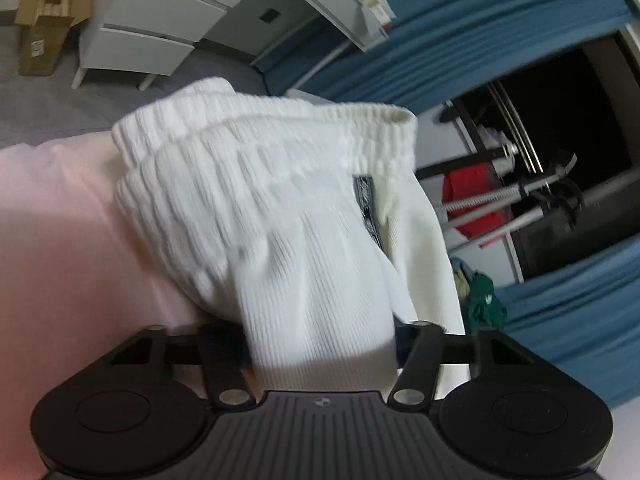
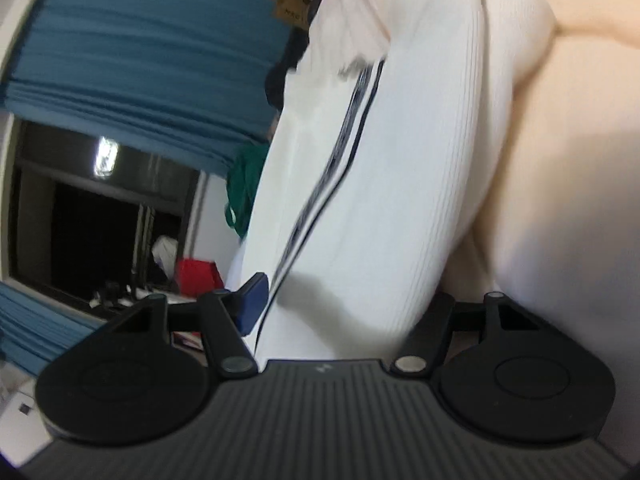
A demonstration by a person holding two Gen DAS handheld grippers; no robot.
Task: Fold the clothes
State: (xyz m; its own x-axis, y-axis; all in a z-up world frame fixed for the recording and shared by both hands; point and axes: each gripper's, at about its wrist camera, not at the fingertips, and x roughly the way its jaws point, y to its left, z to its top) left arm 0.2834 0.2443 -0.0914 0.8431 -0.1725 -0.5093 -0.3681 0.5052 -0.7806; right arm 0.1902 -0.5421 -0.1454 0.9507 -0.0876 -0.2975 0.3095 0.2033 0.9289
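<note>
White ribbed garment (image 1: 280, 216) hangs bunched over pink sheet (image 1: 60, 240), elastic waistband up. Left gripper (image 1: 320, 344) pinches its lower fabric. Right gripper (image 2: 340, 312) clamps the leg with the dark side stripe (image 2: 332, 168), cream bedding (image 2: 560, 200) beside.

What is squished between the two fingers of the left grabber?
White ribbed pants. In the left wrist view their fabric fills the gap of the left gripper, with the stretchy waistband bunched above.
</note>
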